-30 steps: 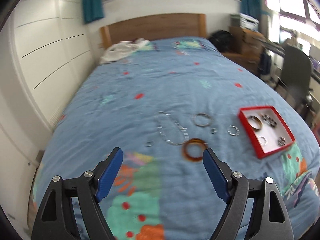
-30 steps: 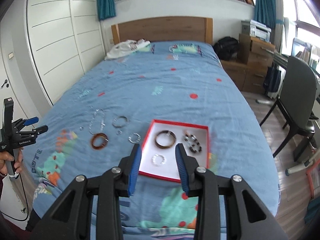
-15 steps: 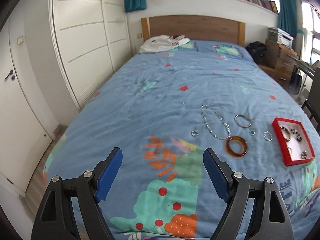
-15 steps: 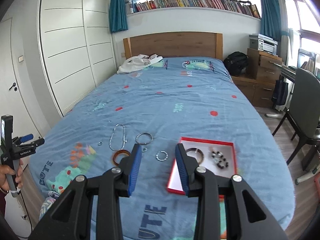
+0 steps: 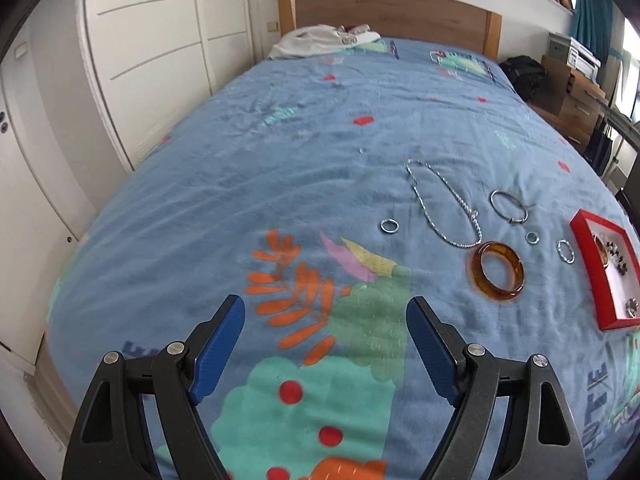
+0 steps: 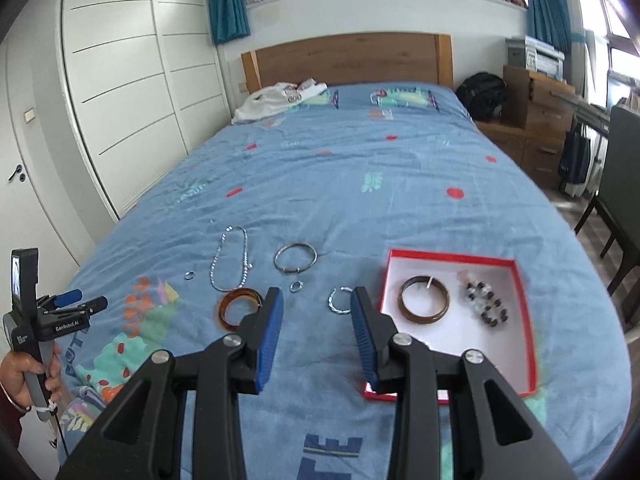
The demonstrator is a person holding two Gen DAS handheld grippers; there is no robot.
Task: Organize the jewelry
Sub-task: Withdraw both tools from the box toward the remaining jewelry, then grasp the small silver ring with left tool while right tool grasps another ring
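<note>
Since half a second ago your right tool (image 6: 316,312) has come lower and closer to the red tray (image 6: 524,308), and your left tool (image 5: 324,320) has dipped toward the bed (image 5: 280,168). Left of the tray, the amber bangle (image 6: 236,306), chain (image 6: 232,258), silver bangle (image 6: 295,258) and three small rings lie loose with bare bedspread between them, while the tray sits near the bed's right edge. Both tools hold nothing: the left gapes wide, and the right, partly spread, hangs over the twisted ring (image 6: 339,300) just left of the tray.

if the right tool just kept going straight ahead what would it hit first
Probably bare bedspread. The right tool is open and aimed between the amber bangle and the twisted silver ring; depth is unclear, so it might clip either.
</note>
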